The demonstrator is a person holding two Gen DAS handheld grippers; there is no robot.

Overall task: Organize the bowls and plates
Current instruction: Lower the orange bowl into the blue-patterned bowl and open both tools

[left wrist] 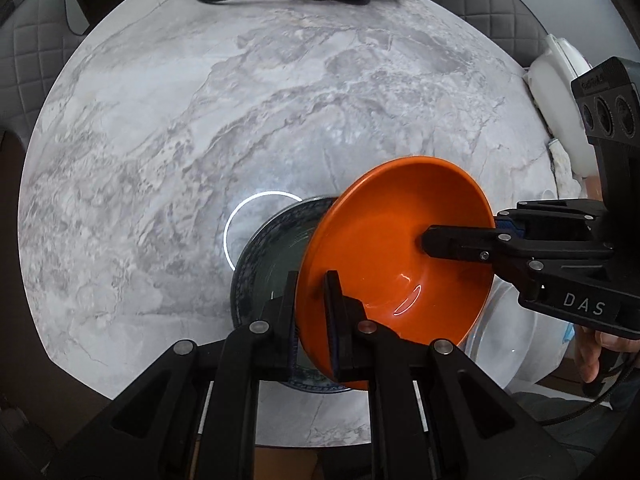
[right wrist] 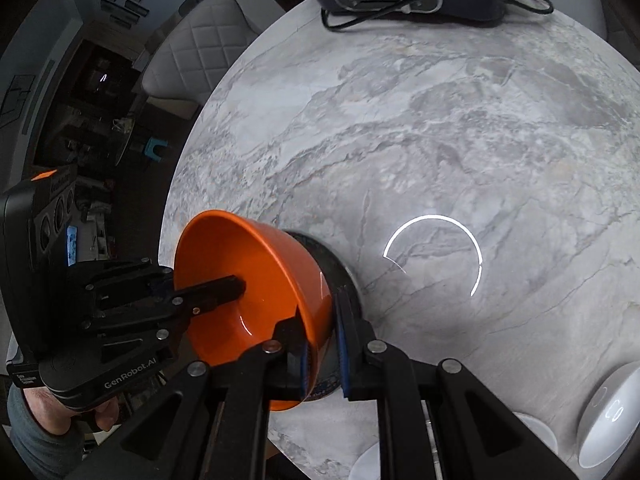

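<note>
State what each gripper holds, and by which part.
Both grip the orange bowl by its rim, on opposite sides. The left gripper and the right gripper each have one finger inside and one outside. A dark plate shows behind it.

my left wrist: steep down, close | my right wrist: same | shared: orange bowl (left wrist: 384, 248) low-centre, marble table (left wrist: 200, 120)

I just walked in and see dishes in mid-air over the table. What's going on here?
A person is holding two handheld grippers, and both are clamped on the rim of an orange bowl that sits stacked in a dark patterned dish. The left gripper grips the near edge, the right gripper the opposite edge. The stack appears held above the marble table. White dishes wait at the table's edge.
</note>
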